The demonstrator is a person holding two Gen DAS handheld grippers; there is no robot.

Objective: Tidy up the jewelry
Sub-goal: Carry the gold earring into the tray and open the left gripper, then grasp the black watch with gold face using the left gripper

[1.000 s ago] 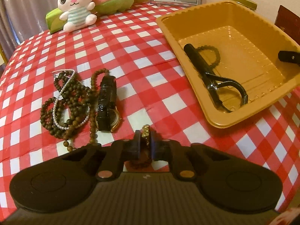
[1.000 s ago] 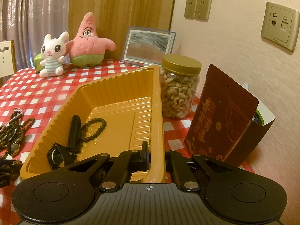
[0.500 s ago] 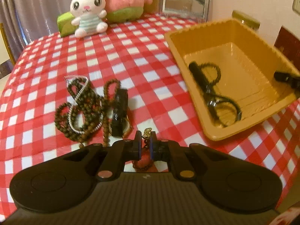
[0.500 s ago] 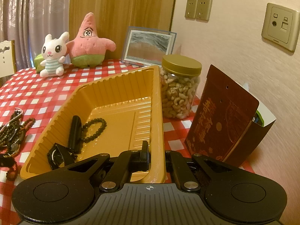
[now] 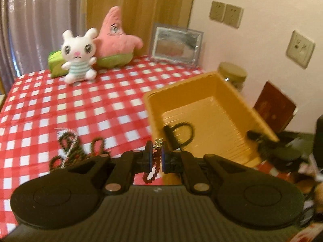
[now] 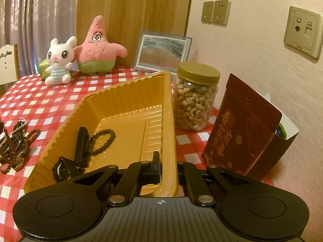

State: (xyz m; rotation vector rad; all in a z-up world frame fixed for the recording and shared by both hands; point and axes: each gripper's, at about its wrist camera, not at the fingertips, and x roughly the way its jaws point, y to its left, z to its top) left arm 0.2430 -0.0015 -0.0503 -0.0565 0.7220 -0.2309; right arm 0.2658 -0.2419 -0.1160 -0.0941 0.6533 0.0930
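Note:
My left gripper (image 5: 157, 157) is shut on a dark red bead bracelet (image 5: 153, 171) with a gold charm; it hangs in the air beside the near left corner of the orange tray (image 5: 262, 121). My right gripper (image 6: 167, 165) is shut on the tray's (image 6: 171, 121) near right wall. Inside the tray lie a black watch (image 6: 80, 145) and a black bead bracelet (image 6: 105, 139). A pile of brown bead necklaces with a pearl strand (image 5: 70, 151) lies on the checked cloth left of the tray; the right wrist view shows this pile (image 6: 14, 141) at its left edge.
Two plush toys (image 5: 80, 56) and a picture frame (image 5: 175, 46) stand at the table's far edge. A jar of cashews (image 6: 195, 98) and a dark red pouch (image 6: 242, 137) sit right of the tray, by the wall. Red checked cloth (image 5: 80, 104) lies between toys and jewelry.
My left gripper has risen off the cloth with the red bracelet and tipped up, so wall and sockets come into view. The right gripper and tray stay still.

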